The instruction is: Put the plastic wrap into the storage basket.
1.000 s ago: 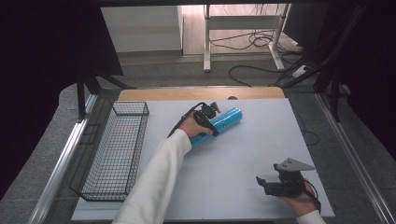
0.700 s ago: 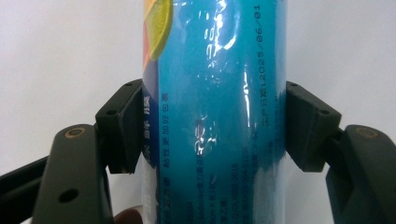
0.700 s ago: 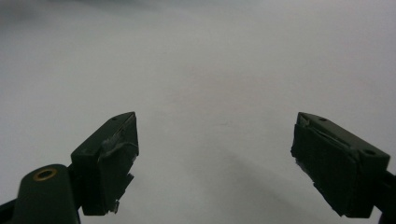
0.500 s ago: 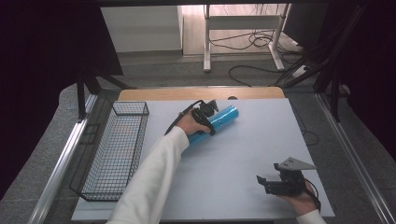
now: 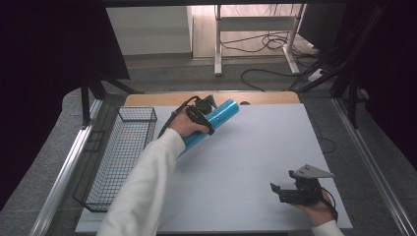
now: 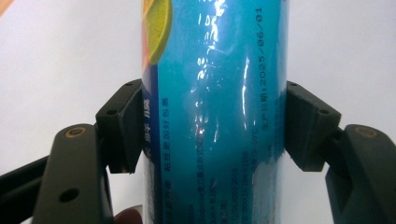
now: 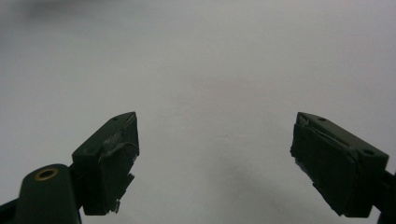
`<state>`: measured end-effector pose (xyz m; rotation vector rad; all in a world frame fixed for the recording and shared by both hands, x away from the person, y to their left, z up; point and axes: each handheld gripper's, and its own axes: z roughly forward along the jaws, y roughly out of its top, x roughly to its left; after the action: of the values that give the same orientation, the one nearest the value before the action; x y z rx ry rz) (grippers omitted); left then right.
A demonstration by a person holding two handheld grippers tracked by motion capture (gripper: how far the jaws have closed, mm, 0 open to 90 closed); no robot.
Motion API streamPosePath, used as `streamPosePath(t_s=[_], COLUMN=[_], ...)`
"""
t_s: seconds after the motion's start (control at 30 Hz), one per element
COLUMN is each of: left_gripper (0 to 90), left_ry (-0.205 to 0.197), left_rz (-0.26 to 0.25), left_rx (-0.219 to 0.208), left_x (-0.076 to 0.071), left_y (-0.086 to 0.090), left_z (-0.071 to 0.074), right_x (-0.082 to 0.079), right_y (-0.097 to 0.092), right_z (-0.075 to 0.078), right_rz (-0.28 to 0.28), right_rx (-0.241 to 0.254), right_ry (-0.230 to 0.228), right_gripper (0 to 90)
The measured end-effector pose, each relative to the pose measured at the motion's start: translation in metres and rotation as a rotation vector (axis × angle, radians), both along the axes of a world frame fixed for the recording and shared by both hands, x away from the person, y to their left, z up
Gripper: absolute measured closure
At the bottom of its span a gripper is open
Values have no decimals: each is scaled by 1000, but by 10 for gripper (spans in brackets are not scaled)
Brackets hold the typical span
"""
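1. The left gripper [image 5: 204, 114] is clamped across a blue tube [image 5: 212, 123] that looks like a glossy shrink-wrapped can. In the left gripper view both black pads press flat on its sides [image 6: 215, 116]. The film is slick, so the tube could slide lengthwise through the pads if it's tipped steeply.
2. The tube sits at the far-left part of the desk [image 5: 255, 162], angled with its far end toward the back edge. I can't tell if it is lifted or resting on the surface. If it is resting, dragging could twist it in the grip.
3. The grasp looks near the tube's far half, not the centre, with a long stretch running back under the hand [image 5: 184, 125]. An off-balance load could pivot between the pads during a swing.
4. A wire basket [image 5: 120, 157] stands just beside on the left, probably the drop target. The tube is long and could catch the rim or bridge across the walls if it goes in crosswise.
5. The cable from the left gripper loops near the tube and could snag it.
6. The right gripper [image 5: 282, 192] rests near the front right of the desk with jaws wide apart on nothing. In the right gripper view [image 7: 215, 163] there is bare surface ahead. It is well apart from the tube, so it is no help if the tube slips.
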<state>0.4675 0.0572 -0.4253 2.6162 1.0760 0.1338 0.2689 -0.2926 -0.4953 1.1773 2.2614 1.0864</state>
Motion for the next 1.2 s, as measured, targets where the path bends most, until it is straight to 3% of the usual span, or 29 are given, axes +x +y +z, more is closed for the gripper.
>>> streamPosePath(t_s=[0.37,0.53,0.93,1.2], left_gripper=[320,320,320,320], left_ry=[-10,-16,-27,-53], left_rz=[59,65,126,196], left_rx=[-9,9,-33,-54], left_x=[-24,-32,-57,-72], left_y=[30,42,83,112], left_z=[28,33,44,48], right_x=[-1,-1,-1,-2], right_y=[3,3,5,8], right_z=[4,4,4,5], right_rz=[4,1,7,15], right_rx=[3,5,1,-3], right_ry=[-13,-14,-12,-17], right_gripper=[160,160,160,160])
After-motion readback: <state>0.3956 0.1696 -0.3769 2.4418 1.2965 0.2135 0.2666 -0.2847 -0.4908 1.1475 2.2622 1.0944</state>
